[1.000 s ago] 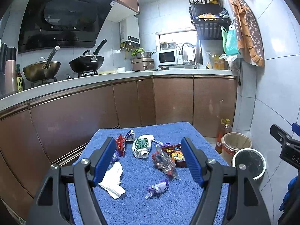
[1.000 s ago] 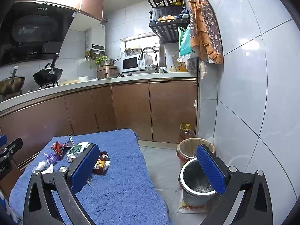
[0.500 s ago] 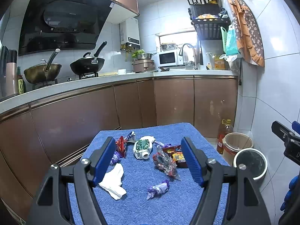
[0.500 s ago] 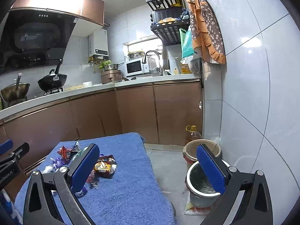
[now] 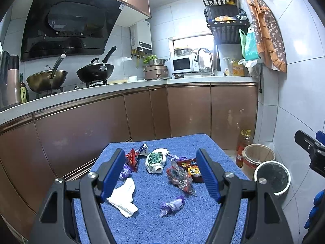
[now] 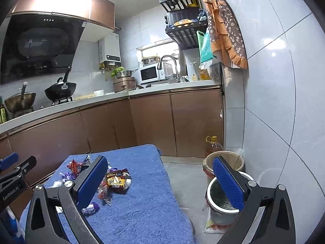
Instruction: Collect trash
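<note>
While wrappers (image 5: 179, 178) lie scattered on the blue-towelled counter (image 5: 182, 223), the left tool (image 5: 160, 174) and right tool (image 6: 160, 181) both hover spread and empty.

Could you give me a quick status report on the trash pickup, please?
Left hand-held gripper open, empty. Right hand-held gripper open, empty. Wrappers and tissue on blue towel; bin beside table. Nothing blocking.

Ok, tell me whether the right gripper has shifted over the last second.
Yes. The right gripper has swung left: the white-rimmed metal bin sits further right in its view, and more blue towel shows.
</note>
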Demonstrator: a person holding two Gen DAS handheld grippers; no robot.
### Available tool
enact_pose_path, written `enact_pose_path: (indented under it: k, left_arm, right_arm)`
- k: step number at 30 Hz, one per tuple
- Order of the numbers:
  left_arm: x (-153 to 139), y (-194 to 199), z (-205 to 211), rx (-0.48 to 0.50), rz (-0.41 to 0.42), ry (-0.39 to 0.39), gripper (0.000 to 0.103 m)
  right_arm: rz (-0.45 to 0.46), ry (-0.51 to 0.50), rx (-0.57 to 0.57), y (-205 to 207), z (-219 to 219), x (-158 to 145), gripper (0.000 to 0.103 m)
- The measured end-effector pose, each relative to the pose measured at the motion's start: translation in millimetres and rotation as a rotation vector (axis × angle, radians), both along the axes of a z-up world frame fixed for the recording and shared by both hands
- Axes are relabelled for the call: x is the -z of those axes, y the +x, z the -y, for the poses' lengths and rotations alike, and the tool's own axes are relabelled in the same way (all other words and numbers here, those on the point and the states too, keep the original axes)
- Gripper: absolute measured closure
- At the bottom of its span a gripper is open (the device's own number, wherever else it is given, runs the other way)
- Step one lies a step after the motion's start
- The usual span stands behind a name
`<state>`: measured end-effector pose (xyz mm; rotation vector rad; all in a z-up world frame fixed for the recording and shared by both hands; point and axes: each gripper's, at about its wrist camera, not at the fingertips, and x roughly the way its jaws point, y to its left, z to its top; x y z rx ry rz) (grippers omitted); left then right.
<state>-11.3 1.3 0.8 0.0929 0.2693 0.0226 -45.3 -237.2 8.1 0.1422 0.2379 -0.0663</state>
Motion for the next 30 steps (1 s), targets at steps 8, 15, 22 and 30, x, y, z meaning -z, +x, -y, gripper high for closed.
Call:
enact_pose_path:
  k: [8, 15, 22, 30]
  left_arm:
    - [0.2, 0.3, -1.0, 0.001, 0.012, 0.002, 0.032]
    - [4.3, -1.3, 1.1, 0.005, 0.013, 0.011, 0.032]
    - [4.8, -4.2, 4.0, 0.008, 0.023, 0.017, 0.032]
    - [4.9, -5.3, 6.8, 0.016, 0.018, 0.023, 0.032]
  right_arm:
    - [0.001, -0.001, 0.000, -0.1, 0.4, 0.0, 0.000]
    - [0.001, -0.004, -0.003, 0.0, -0.3, -0.6, 0.000]
    - [0.007, -0.005, -0.007, -0.9, -1.7, -1.7, 0.000]
    - [0.026, -0.007, -0.008, -4.2, -1.8, -3.8, 0.000]
